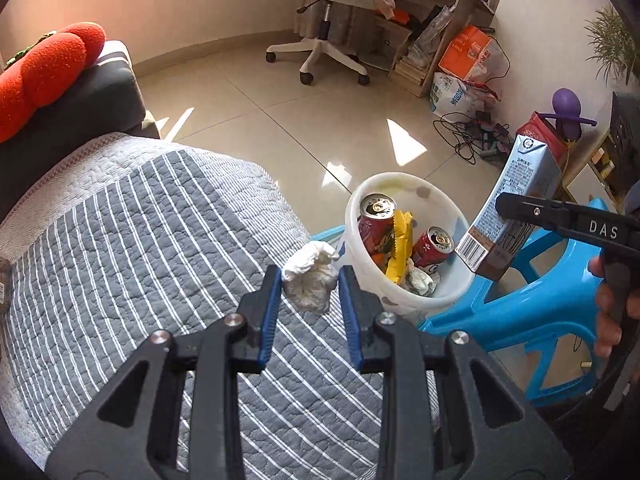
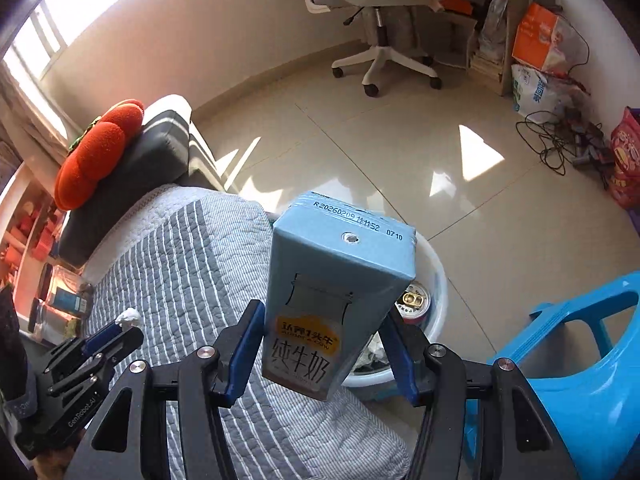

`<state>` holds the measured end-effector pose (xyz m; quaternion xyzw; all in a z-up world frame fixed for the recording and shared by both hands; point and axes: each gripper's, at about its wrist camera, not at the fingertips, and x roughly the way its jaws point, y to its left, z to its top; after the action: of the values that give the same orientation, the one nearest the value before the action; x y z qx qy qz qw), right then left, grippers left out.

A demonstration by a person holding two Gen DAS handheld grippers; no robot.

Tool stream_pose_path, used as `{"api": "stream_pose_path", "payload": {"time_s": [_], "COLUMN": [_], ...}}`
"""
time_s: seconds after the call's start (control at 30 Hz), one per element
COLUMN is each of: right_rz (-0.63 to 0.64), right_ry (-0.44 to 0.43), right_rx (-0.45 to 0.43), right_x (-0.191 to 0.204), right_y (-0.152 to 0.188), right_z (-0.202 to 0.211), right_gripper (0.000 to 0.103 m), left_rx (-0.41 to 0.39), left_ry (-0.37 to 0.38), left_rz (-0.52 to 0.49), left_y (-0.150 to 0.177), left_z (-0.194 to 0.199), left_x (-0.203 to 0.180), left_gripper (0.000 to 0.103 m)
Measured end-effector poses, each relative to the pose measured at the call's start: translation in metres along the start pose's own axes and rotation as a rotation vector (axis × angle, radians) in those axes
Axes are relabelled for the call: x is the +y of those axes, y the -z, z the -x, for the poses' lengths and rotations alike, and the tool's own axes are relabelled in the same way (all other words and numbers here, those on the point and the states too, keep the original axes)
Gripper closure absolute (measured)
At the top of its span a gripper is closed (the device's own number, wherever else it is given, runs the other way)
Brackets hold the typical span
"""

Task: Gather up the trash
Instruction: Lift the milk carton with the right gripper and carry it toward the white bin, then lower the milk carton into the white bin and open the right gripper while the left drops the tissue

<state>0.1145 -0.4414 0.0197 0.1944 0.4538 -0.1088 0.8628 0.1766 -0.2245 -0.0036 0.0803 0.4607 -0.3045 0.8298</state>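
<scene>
a crumpled tissue wad (image 1: 310,280) is pinched in the left gripper (image 1: 308,280) near the white bin (image 1: 404,300); a blue milk carton (image 2: 336,296) is clamped in the right gripper (image 2: 324,340) above the bin's right. the tilted carton could be dropped outside if released early, judging by its offset

Two red drink cans (image 1: 378,220) (image 1: 434,246) stand inside one white bucket (image 1: 404,300), together with one yellow wrapper (image 1: 402,240) and one crumpled tissue (image 1: 420,280). One more tissue wad (image 1: 310,280) sits between the fingers of the left gripper (image 1: 308,292). One blue milk carton (image 2: 336,292) is in the right gripper (image 2: 324,344). One blue plastic stool (image 1: 516,312) is in view, one quilted striped cover (image 1: 140,240), one orange cushion (image 1: 40,72), and one office chair (image 1: 324,8).
</scene>
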Motion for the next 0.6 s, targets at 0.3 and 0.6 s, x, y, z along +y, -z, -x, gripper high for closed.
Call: {"api": "stream_pose_path", "payload": {"time_s": [0.3, 0.6], "right_rz": [-0.073, -0.065], "right_ry": [0.037, 0.034], "right_rx": [-0.004, 0.014], "right_x": [-0.054, -0.053], "right_y": [-0.009, -0.013], "right_z": [0.001, -0.011], "right_gripper": [0.045, 0.044], "left_rx": [0.040, 0.061], "left_ry": [0.063, 0.068], "left_rz": [-0.085, -0.022], "left_y": [-0.030, -0.030], "left_z": [-0.062, -0.072], "left_x": [-0.054, -0.043], "left_gripper": [0.072, 0.004]}}
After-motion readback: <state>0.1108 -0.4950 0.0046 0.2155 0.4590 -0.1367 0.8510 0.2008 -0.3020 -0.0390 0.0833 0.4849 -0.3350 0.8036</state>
